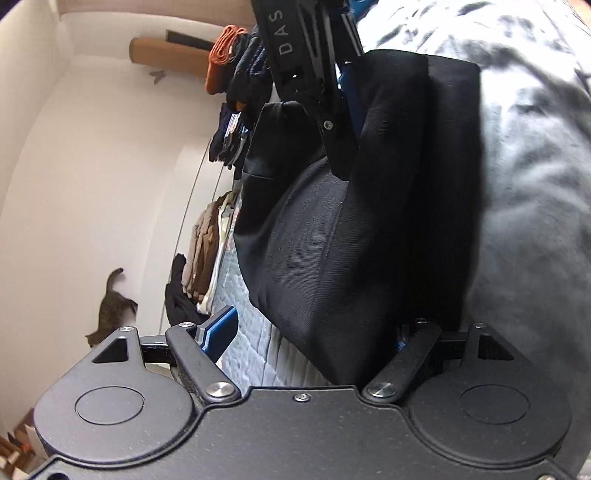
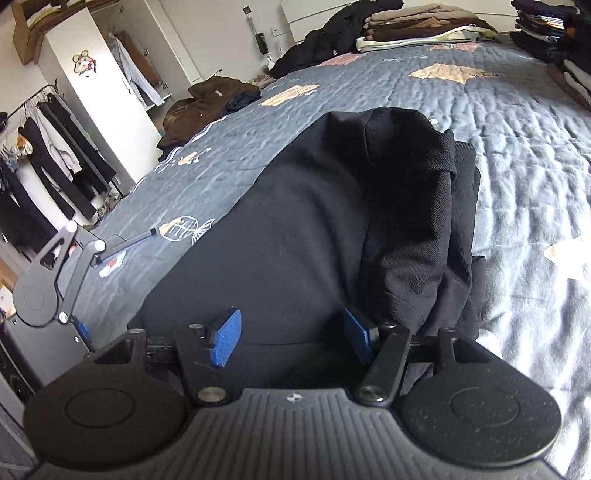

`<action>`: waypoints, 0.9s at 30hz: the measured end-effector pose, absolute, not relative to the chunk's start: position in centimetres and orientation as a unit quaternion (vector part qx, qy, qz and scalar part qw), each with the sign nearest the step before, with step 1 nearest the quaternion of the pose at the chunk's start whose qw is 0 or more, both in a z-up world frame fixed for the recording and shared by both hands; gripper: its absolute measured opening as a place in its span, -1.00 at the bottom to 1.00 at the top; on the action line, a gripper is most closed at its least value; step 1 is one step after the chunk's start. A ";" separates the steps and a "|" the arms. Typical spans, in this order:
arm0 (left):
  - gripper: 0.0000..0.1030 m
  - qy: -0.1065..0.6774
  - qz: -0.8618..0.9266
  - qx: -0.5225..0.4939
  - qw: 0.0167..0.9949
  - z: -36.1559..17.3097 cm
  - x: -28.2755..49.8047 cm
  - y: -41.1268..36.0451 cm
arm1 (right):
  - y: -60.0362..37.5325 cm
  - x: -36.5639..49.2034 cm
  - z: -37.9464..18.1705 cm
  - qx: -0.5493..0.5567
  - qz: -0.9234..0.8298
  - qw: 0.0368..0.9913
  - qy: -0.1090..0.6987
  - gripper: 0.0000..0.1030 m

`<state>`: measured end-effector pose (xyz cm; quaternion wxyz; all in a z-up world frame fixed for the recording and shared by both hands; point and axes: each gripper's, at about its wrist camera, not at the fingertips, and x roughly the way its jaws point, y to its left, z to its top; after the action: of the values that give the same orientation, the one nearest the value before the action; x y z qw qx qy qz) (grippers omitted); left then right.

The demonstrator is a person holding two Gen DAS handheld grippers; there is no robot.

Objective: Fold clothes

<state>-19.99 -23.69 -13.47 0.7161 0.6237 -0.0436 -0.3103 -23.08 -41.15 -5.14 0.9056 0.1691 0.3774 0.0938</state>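
A black garment (image 2: pixel 314 229) lies folded on the blue-grey quilted bed (image 2: pixel 498 147), with a thicker fold bunched along its right side. My right gripper (image 2: pixel 291 339) stands over its near edge. The blue pads (image 2: pixel 225 339) are apart with flat cloth between them, and the left pad's face is bare. In the left wrist view the same garment (image 1: pixel 332 240) fills the middle. My left gripper (image 1: pixel 310 336) straddles it, jaws wide. Its left pad (image 1: pixel 219 332) is clear of the cloth and its right pad is hidden behind the cloth. My right gripper's fingers (image 1: pixel 325 110) show at the garment's far end.
Stacks of folded clothes (image 2: pixel 417 26) and a dark stack (image 2: pixel 546 29) line the bed's far edge, beside a black jacket heap (image 2: pixel 332 33). A brown garment (image 2: pixel 207 99) lies off the bed's left side. A clothes rail (image 2: pixel 48 147) stands by the wardrobe. A cat (image 1: pixel 110 310) is on the floor.
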 end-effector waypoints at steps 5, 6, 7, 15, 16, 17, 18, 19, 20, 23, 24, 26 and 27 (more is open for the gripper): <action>-0.32 -0.043 -0.328 0.641 0.693 -15.0 -21.0 -24.7 | -41.6 -23.5 -5.4 0.156 0.086 0.907 0.382 0.08; -0.38 -0.044 -0.329 0.644 0.689 -15.1 -21.1 -24.7 | -41.5 -23.6 -5.4 0.148 0.083 0.908 0.383 0.08; -0.44 -0.042 -0.332 0.642 0.689 -15.0 -21.0 -24.7 | -41.6 -23.6 -5.5 0.141 0.078 0.908 0.387 0.07; -0.23 -0.105 -0.303 0.667 0.672 -16.4 -21.5 -25.2 | -42.4 -24.7 -5.4 0.122 0.084 0.903 0.404 0.07; -0.02 -0.111 -0.296 0.665 0.676 -16.5 -21.4 -25.5 | -42.4 -24.9 -5.3 0.121 0.084 0.903 0.403 0.07; 0.13 -0.118 -0.288 0.664 0.680 -16.6 -21.2 -25.8 | -42.5 -25.0 -5.1 0.130 0.085 0.904 0.399 0.09; 0.16 -0.121 -0.283 0.662 0.684 -16.7 -21.0 -26.2 | -42.7 -25.2 -4.9 0.142 0.090 0.904 0.393 0.17; 0.17 -0.118 -0.283 0.659 0.686 -16.6 -20.7 -26.7 | -42.8 -25.3 -4.7 0.154 0.095 0.904 0.387 0.18; 0.16 -0.115 -0.284 0.657 0.689 -16.5 -20.3 -27.1 | -42.9 -25.6 -4.4 0.158 0.095 0.906 0.382 0.18; -0.37 -0.115 -0.294 0.653 0.689 -16.4 -19.8 -27.8 | -42.8 -26.5 -3.6 0.156 0.097 0.914 0.361 0.24; -0.56 -0.109 -0.303 0.649 0.689 -16.0 -20.2 -27.6 | -42.8 -26.7 -3.4 0.159 0.099 0.916 0.356 0.26; -0.65 -0.107 -0.306 0.644 0.693 -16.0 -20.3 -27.6 | -42.9 -27.2 -3.0 0.158 0.101 0.919 0.347 0.28; -0.67 -0.105 -0.308 0.639 0.697 -15.8 -20.4 -27.7 | -42.9 -27.4 -2.7 0.156 0.101 0.921 0.343 0.28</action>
<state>-20.41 -27.66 -15.84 0.6974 0.6389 -0.1046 -0.3075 -27.42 -42.90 -2.74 0.9205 0.1564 0.3434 0.1012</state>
